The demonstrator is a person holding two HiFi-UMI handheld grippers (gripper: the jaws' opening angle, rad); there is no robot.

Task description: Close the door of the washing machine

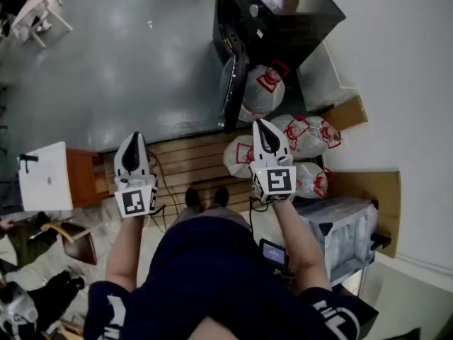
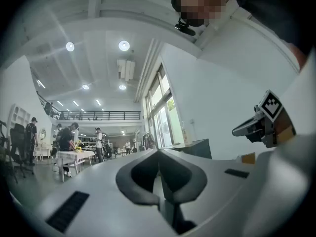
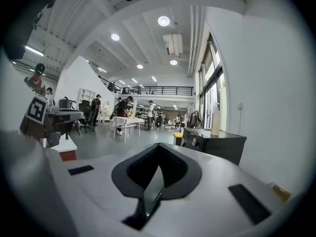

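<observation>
You are only approaching the black washing machine [image 1: 283, 20], carrying the left gripper [image 1: 132, 147] and right gripper [image 1: 264, 134] with both pairs of jaws pressed together and empty, while its door [image 1: 232, 83] is hanging open well ahead, probably needing a closer step and a push.
</observation>
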